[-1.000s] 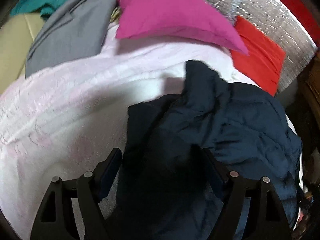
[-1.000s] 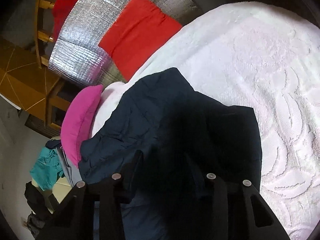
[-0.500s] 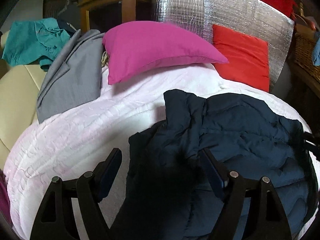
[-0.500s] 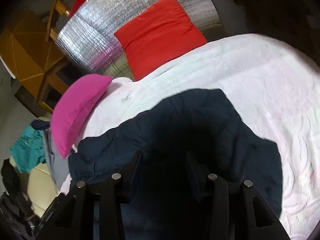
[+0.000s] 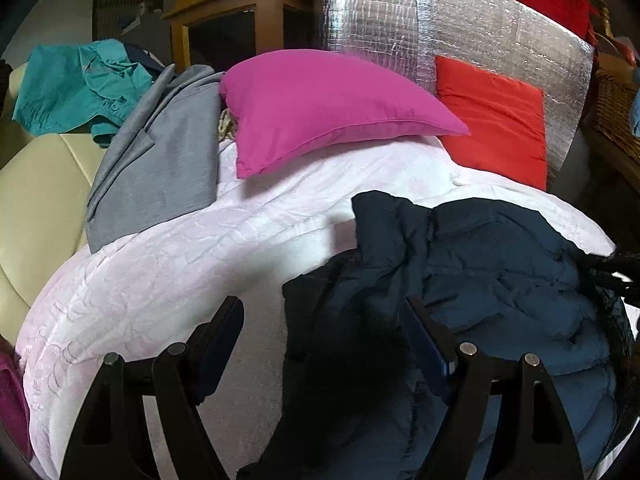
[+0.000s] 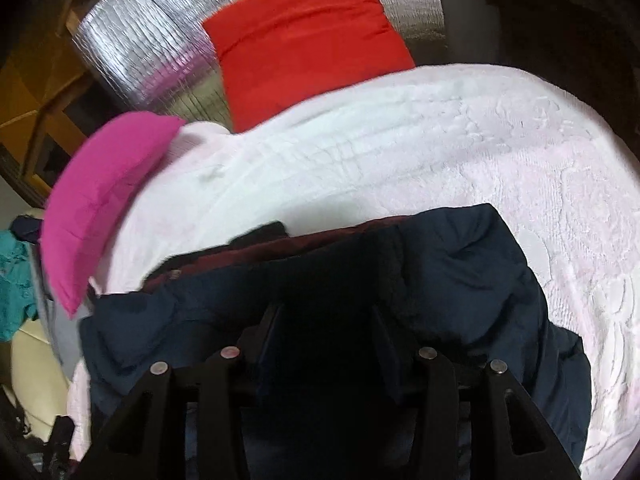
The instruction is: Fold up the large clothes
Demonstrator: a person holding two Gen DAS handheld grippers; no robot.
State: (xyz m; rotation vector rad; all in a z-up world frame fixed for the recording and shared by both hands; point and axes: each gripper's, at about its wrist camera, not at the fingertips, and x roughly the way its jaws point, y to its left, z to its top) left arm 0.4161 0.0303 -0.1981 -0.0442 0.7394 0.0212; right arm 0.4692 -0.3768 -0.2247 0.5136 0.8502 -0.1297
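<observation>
Since a second earlier, the jacket (image 5: pixel 480 280) had been drawn out across the blanket (image 5: pixel 180 280), and in the right wrist view a maroon lining (image 6: pixel 288 246) had come into sight along its far edge, where only navy cloth was seen before. The magenta pillow (image 5: pixel 320 112) and red cushion (image 5: pixel 492 120) had been brought lower and fuller into the left view. The jacket was laid on the white blanket, its long axis running side to side in both views, one corner pointed toward the magenta pillow. The left gripper (image 5: pixel 324 344) was held wide, its left finger clear over the blanket; whether cloth was pinched could not be told. The right gripper (image 6: pixel 326 334) was set narrower, dark cloth bunched between its fingers, apparently gripped. The jacket's near part was cut off by the frame and lost in shadow between the fingers.
</observation>
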